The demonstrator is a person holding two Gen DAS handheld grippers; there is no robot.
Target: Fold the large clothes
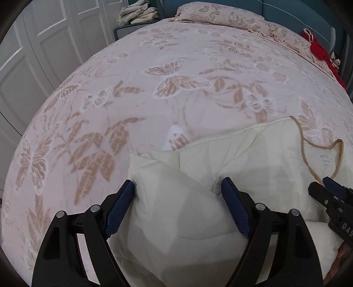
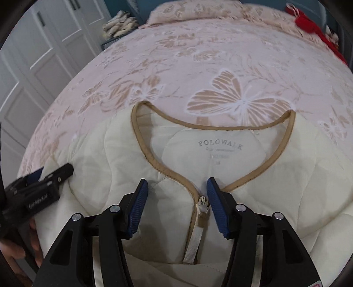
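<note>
Cream quilted jacket (image 2: 253,176) at bed's (image 1: 154,99) near edge, under wide-open, empty left gripper (image 1: 177,187) and half-open, empty right gripper (image 2: 176,187); pillow (image 1: 220,13), red cloth (image 1: 320,50) along far edge.

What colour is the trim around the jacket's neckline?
Tan trim on the cream jacket, clearest in the right wrist view.
</note>
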